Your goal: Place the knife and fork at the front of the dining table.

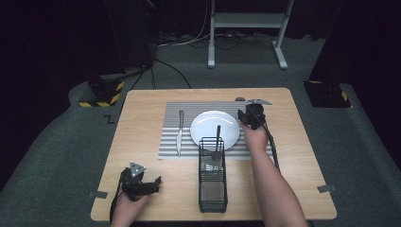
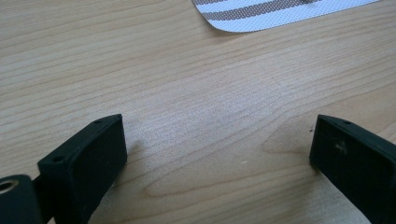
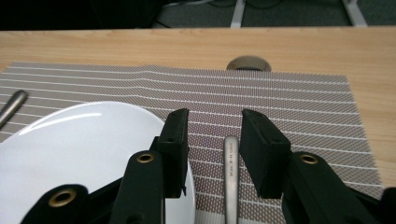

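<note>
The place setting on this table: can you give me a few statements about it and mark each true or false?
1. A knife lies on the striped placemat left of the white plate. True.
2. The right gripper is clamped tight on a spoon. False: its jaws stand apart around a metal handle lying on the placemat, pads clear of it.
3. The wire caddy holds one utensil. True.
4. The left gripper holds a fork. False: its jaws are open over bare table.
</note>
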